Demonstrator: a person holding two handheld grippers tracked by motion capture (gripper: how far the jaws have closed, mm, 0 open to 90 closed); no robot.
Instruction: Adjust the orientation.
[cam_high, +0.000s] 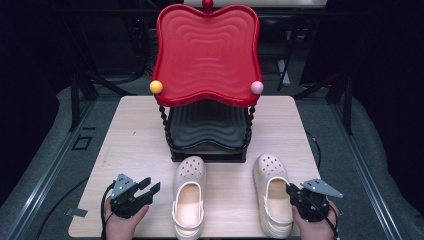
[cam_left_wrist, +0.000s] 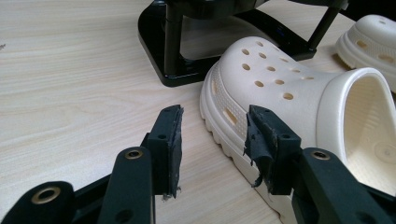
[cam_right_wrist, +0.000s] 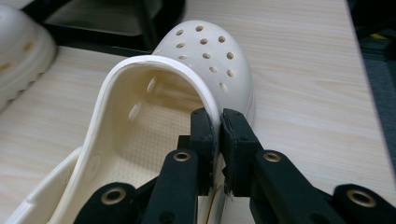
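Two cream clogs lie on the wooden table (cam_high: 135, 145), toes toward the rack. My right gripper (cam_high: 290, 190) (cam_right_wrist: 218, 121) is shut on the right clog (cam_high: 271, 192) (cam_right_wrist: 205, 51), one pad inside its opening and one outside, pinching the right side of the rim. My left gripper (cam_high: 151, 186) (cam_left_wrist: 212, 126) stands open just left of the left clog (cam_high: 189, 192) (cam_left_wrist: 280, 79). Its right pad is close beside the sole's edge, and nothing is pressed between the pads. A hand holds each gripper at the table's near edge.
A two-tier rack stands at the table's middle back, with a red wavy tray (cam_high: 206, 50) on top and a black tray (cam_high: 207, 125) below. Its black base (cam_left_wrist: 159, 51) sits right in front of the clogs' toes. Dark floor surrounds the table.
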